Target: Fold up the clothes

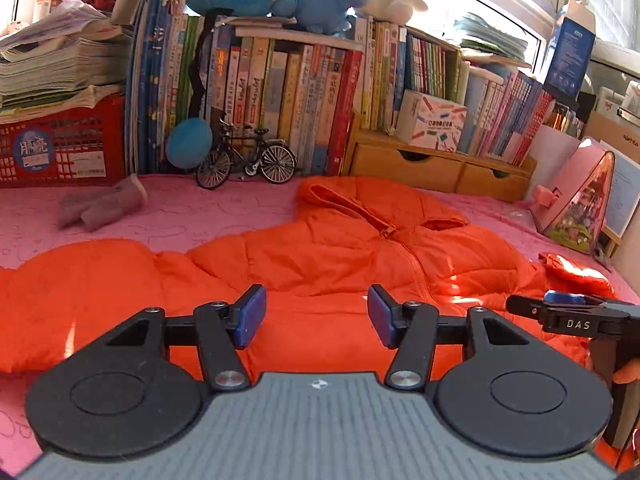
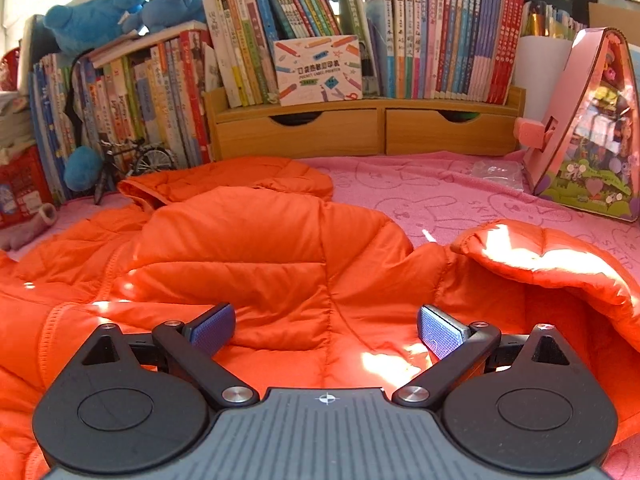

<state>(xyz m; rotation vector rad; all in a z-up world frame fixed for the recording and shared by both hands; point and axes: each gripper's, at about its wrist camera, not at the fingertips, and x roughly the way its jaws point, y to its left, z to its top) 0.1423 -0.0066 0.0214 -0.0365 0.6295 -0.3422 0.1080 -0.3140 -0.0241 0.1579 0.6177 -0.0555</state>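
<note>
The jacket [image 1: 320,264] lies spread on the blanket [image 1: 208,216], before the row of books [image 1: 280,92]. A model bicycle [image 1: 246,158] stands between jacket and books. The drawer unit [image 2: 360,132] sits behind the jacket's hood [image 2: 240,178].

"DAS" is showing in white on the black arm of the right tongs [image 1: 560,300], off to the right of the left tongs. "POCKET LABEL PRINTER" is reading on the white box [image 2: 318,70] straight ahead of the right tongs. Book spines are staying too small to read.
</note>
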